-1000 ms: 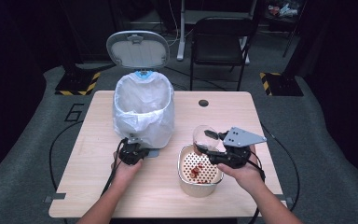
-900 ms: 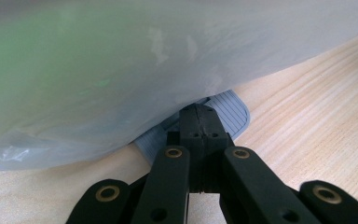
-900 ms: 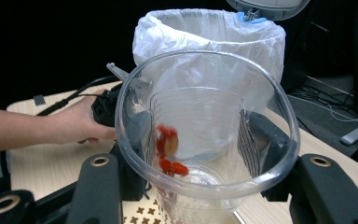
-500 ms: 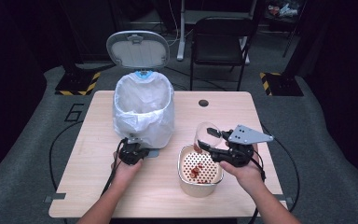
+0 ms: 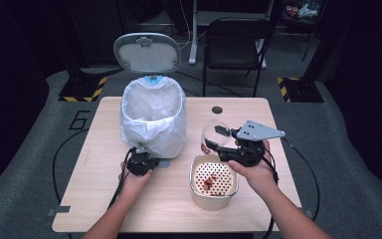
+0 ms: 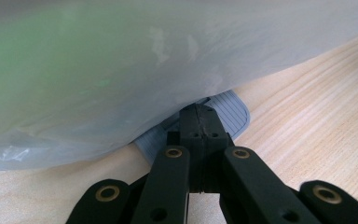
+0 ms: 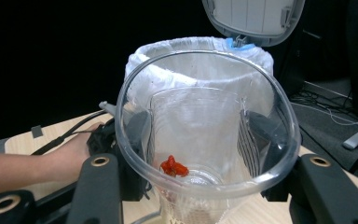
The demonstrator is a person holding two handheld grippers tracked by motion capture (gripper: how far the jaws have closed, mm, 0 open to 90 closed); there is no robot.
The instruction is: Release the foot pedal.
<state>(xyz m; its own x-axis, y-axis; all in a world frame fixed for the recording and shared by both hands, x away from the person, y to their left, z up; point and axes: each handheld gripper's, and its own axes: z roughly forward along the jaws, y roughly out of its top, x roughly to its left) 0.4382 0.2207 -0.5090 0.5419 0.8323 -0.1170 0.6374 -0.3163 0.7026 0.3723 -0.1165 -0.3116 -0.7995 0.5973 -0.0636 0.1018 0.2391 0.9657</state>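
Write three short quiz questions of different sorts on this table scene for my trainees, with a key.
1. True or false: the bin's lid stands open.
2. What does the right gripper hold? A) clear cup B) spoon C) plate
3. What rests under the left gripper's closed jaws?

Key:
1. True.
2. A, the clear cup, with a red scrap inside.
3. The bin's grey pedal.
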